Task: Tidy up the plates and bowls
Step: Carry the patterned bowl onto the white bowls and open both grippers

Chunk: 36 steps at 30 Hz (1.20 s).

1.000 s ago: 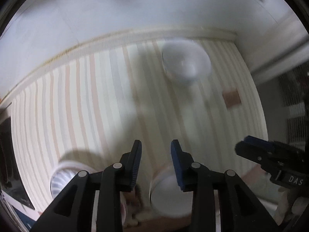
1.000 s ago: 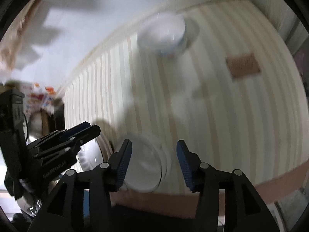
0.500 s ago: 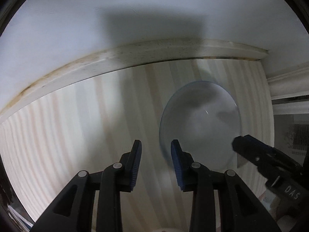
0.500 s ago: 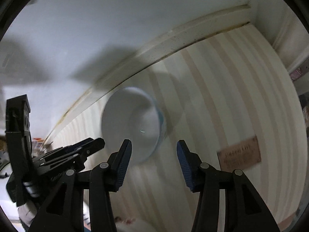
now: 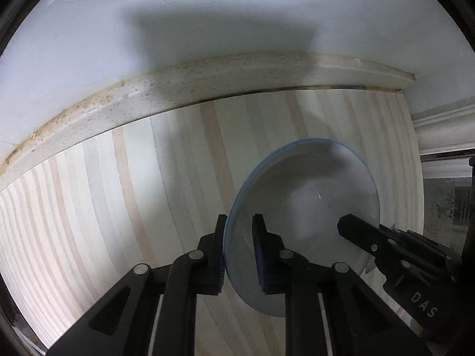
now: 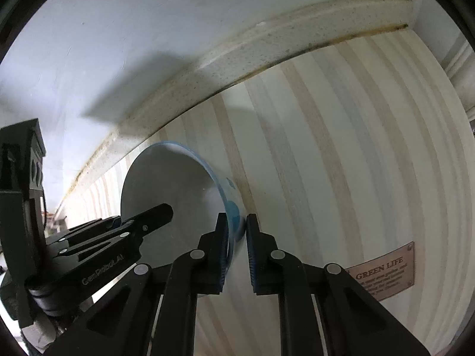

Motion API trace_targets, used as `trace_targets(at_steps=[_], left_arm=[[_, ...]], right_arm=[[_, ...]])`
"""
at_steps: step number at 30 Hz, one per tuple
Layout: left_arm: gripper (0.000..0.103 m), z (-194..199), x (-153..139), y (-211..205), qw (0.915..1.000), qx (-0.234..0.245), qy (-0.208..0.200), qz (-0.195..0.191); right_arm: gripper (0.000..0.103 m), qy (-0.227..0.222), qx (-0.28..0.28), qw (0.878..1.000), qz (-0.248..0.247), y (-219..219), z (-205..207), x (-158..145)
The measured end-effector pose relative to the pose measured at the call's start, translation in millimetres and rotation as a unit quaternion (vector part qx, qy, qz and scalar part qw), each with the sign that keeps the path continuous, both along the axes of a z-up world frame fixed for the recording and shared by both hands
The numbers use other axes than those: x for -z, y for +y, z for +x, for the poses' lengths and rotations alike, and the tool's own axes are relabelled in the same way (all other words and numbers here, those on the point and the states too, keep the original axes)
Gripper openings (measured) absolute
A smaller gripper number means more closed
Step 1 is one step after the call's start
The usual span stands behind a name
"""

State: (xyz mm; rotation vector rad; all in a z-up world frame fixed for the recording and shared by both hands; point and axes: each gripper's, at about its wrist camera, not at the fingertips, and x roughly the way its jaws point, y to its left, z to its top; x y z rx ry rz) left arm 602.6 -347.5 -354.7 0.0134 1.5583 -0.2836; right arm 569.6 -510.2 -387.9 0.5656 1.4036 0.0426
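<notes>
We see a white bowl (image 5: 308, 204) with a thin blue rim and blue marks on its outer wall sitting on the striped counter (image 5: 124, 195), near the speckled pale ledge (image 5: 184, 89) at the foot of the white wall (image 5: 207, 6). Our left tool (image 5: 237, 246) has just closed, pinching the bowl's rim on one side, one pad inside and one outside. Our right tool (image 6: 237, 246) has just closed too, gripping the opposite rim the same way. A brown label (image 6: 383, 273) reading "GREEN LIFE" lies on the counter, well apart from the bowl.
</notes>
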Motion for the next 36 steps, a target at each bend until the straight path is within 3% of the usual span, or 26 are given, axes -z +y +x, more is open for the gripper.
trace_targets(at_steps=[9,23,29,36], left_arm=[[0.014,-25,-36,6,0.9996,0.009,-0.027,-0.005],[0.014,-118,-108,42,0.9974,0.026,-0.067,0.0],[0.014,-170,-121,61,0.9972,0.028,-0.069,-0.004],[0.014,-210,-115,72,0.9977,0.033,-0.06,0.0]], right_arm=[[0.013,-0.009,-0.009,1.0,-0.002,11,-15,-19],[0.013,-0.059,-0.031,0.998,-0.003,47,-101,-101],[0.013,-0.067,-0.033,0.997,0.004,63,-154,-125],[0.013,-0.053,-0.04,0.998,0.008,89,-211,-122]])
